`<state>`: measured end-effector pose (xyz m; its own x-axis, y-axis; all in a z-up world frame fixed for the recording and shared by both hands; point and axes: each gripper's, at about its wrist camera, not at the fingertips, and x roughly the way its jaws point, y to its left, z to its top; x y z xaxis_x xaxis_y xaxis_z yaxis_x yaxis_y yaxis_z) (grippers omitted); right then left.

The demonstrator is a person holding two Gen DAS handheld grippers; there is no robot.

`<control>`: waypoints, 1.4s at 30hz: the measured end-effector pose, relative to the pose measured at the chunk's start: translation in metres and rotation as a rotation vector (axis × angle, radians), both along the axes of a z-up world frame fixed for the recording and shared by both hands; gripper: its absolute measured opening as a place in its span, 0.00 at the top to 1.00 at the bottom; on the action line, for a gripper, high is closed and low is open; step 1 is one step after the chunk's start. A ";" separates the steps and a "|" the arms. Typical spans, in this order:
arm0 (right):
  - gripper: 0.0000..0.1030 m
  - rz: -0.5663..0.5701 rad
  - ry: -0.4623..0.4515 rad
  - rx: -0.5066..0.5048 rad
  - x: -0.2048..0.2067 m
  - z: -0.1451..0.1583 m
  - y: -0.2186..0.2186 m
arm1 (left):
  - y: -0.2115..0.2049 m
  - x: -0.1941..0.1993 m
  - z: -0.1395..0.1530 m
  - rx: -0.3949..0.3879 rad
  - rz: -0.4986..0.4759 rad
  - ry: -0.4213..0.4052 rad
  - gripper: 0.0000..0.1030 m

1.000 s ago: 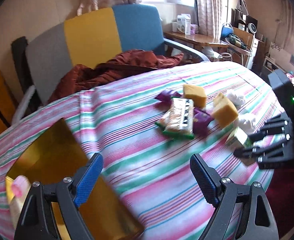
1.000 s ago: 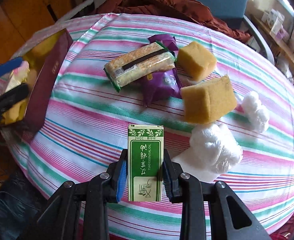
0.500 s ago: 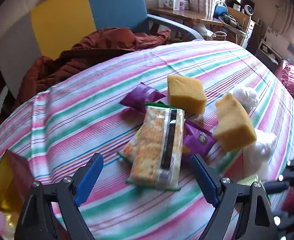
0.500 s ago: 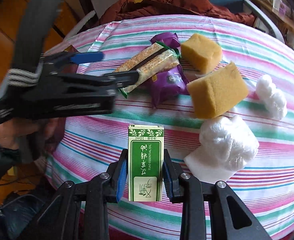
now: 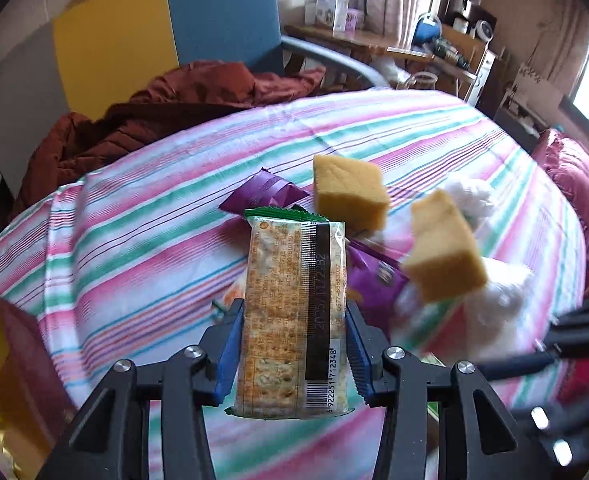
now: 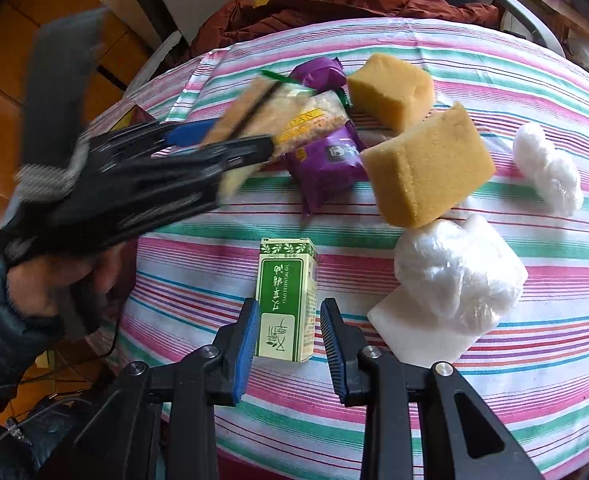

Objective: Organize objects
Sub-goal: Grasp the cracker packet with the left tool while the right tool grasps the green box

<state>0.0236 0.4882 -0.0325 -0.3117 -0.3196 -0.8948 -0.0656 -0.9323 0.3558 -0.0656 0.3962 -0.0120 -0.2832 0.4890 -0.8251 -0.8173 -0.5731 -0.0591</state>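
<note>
My left hand-held gripper [image 5: 292, 354] pinched the cracker pack [image 5: 294, 312] lengthwise, w/ the pack lifted off the striped surface [image 5: 142, 240]. My right hand-held gripper [image 6: 288, 338] was spread, pads just clear of the green oil box [image 6: 287, 300] standing on the surface betw. them.
</note>
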 end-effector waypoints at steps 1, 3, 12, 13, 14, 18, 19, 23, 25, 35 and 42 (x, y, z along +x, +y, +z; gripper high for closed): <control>0.70 0.000 -0.006 0.010 0.000 -0.001 0.000 | -0.009 0.005 0.005 0.013 0.004 -0.002 0.54; 0.60 0.013 -0.026 0.019 -0.003 -0.003 -0.003 | -0.029 0.014 0.015 0.046 0.017 -0.010 0.54; 0.41 0.013 -0.063 0.176 -0.016 -0.002 -0.021 | -0.105 0.039 0.035 0.118 0.063 -0.016 0.54; 0.41 0.017 -0.064 0.190 -0.018 -0.003 -0.024 | -0.114 0.041 0.036 0.122 0.074 -0.016 0.54; 0.41 0.025 -0.069 0.210 -0.021 -0.006 -0.030 | -0.123 0.042 0.037 0.129 0.088 -0.019 0.54; 0.65 0.097 -0.072 0.335 -0.026 -0.024 -0.057 | -0.159 0.042 0.042 0.158 0.146 -0.023 0.54; 0.70 0.096 -0.060 0.340 -0.026 -0.021 -0.059 | -0.171 0.040 0.044 0.168 0.169 -0.019 0.54; 0.70 0.049 -0.021 0.357 -0.019 -0.012 -0.057 | -0.220 0.027 0.051 0.204 0.279 -0.008 0.54; 0.70 0.031 0.017 0.339 -0.015 -0.002 -0.058 | -0.247 0.018 0.051 0.217 0.347 -0.007 0.54; 0.70 0.120 0.200 0.268 -0.025 0.046 -0.140 | -0.334 -0.007 0.032 0.224 0.551 -0.041 0.54; 0.70 0.203 0.248 0.197 -0.054 0.058 -0.222 | -0.343 -0.040 0.022 0.177 0.574 -0.059 0.54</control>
<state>-0.0304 0.2659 0.0256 -0.4743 -0.2266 -0.8507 0.1937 -0.9695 0.1502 -0.1056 0.0533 0.0096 -0.4993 0.4028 -0.7671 -0.3726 -0.8991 -0.2296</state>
